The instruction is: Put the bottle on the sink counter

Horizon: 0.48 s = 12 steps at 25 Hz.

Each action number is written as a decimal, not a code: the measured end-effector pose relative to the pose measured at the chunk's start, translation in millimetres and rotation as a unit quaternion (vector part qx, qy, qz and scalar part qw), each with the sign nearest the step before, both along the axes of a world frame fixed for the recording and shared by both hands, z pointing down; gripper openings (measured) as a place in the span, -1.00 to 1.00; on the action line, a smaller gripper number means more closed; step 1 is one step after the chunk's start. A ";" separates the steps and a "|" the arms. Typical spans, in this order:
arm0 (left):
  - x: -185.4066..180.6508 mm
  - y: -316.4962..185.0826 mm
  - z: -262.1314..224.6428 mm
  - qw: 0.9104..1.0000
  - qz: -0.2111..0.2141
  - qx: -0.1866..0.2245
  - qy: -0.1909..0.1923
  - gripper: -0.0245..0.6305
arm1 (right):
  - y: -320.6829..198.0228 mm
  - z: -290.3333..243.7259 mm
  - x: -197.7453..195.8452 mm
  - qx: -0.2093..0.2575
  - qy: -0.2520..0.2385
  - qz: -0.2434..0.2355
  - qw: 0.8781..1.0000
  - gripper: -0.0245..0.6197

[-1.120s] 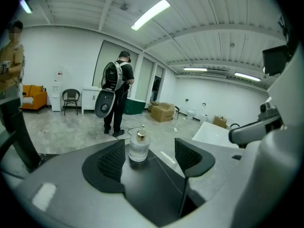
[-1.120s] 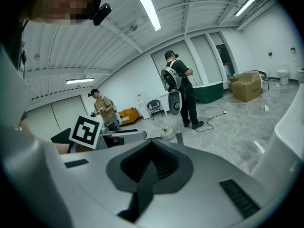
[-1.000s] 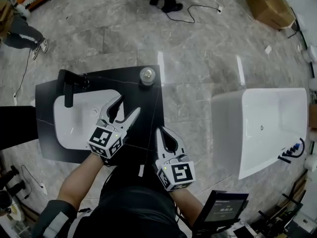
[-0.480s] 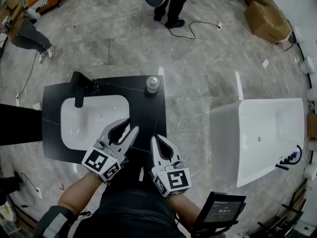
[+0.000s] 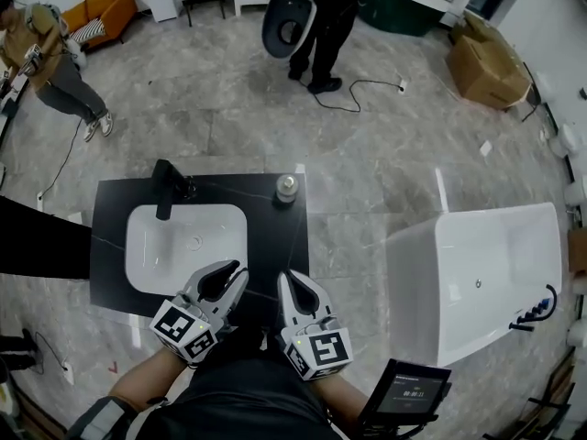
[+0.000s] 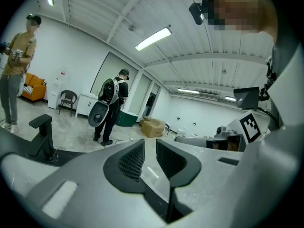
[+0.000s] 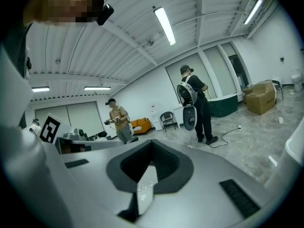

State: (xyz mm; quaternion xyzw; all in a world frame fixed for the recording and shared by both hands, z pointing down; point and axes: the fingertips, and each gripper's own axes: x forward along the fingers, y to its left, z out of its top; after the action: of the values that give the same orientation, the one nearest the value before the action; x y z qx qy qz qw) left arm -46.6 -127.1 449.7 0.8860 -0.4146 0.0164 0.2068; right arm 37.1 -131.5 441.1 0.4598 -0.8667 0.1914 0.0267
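Grey marble floor [image 5: 385, 145] around black stone desk [image 5: 273, 238]. Small silver-capped bottle [image 5: 287, 189] stands at its far right corner, near the edge; a bump could knock it off. Left gripper [image 5: 237, 273] empty, jaws just closing to a slit. Right gripper [image 5: 286, 280] pressed together, empty.

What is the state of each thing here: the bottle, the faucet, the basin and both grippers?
bottle: upright on the far right corner of the counter, free of both grippers.
faucet: no water seen running.
basin: empty.
left gripper: jaws have just been closing, a narrow gap left, nothing between.
right gripper: jaws together, empty.
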 end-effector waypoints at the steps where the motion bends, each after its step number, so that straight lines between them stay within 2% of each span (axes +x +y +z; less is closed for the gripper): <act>1: -1.7 1.9 -4.1 1.000 -0.002 0.003 0.001 -0.70 | 0.8 -3.4 -0.4 0.002 0.000 -0.001 1.000 -0.94; 5: -6.1 9.3 -25.8 0.999 -0.012 -0.004 0.038 -0.92 | 7.4 -21.5 -1.4 0.012 -0.003 -0.001 1.000 -0.94; 12: -2.8 16.0 -51.3 0.998 -0.010 0.009 0.065 -0.92 | 12.4 -53.9 -1.4 0.045 -0.005 0.001 0.999 -0.94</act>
State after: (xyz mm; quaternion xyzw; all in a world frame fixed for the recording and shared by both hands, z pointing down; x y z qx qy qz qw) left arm -49.4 -111.1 398.4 0.8827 -0.4096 -0.0470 0.2254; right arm 35.6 -119.1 387.2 0.4608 -0.8740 0.1542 0.0015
